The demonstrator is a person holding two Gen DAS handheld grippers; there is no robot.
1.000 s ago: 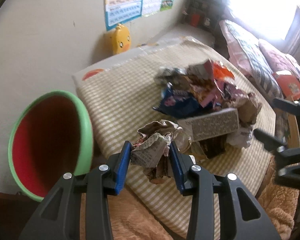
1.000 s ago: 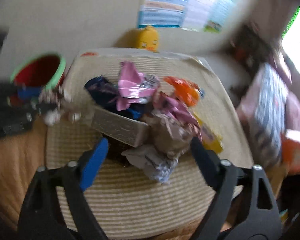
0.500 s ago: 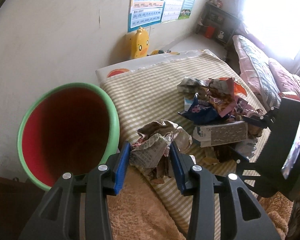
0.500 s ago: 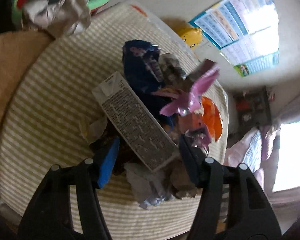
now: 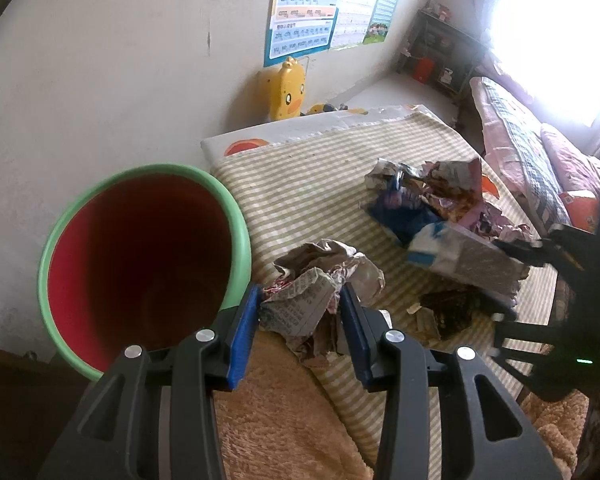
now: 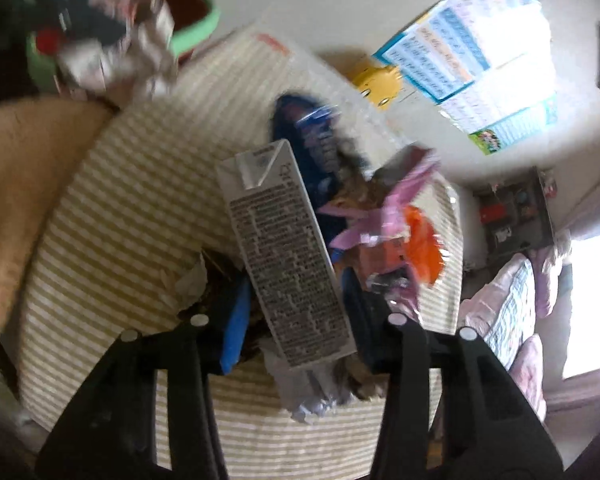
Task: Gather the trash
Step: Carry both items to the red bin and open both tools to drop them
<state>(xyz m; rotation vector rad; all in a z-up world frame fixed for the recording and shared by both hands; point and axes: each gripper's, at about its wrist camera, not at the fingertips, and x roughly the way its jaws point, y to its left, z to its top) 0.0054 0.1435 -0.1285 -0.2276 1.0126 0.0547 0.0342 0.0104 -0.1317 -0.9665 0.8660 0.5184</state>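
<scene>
The left tool (image 5: 300,320) is hard matt black plastic with blue pads and shiny metal screws. It squeezes a ball of crumpled newspaper (image 5: 308,300), rough and dull. The bucket (image 5: 140,260) is smooth plastic, green outside, red inside. The carton (image 6: 288,260) is smooth printed card. The striped cloth (image 5: 320,184) looks woven, and the tan blanket (image 5: 280,420) is fluffy.
</scene>
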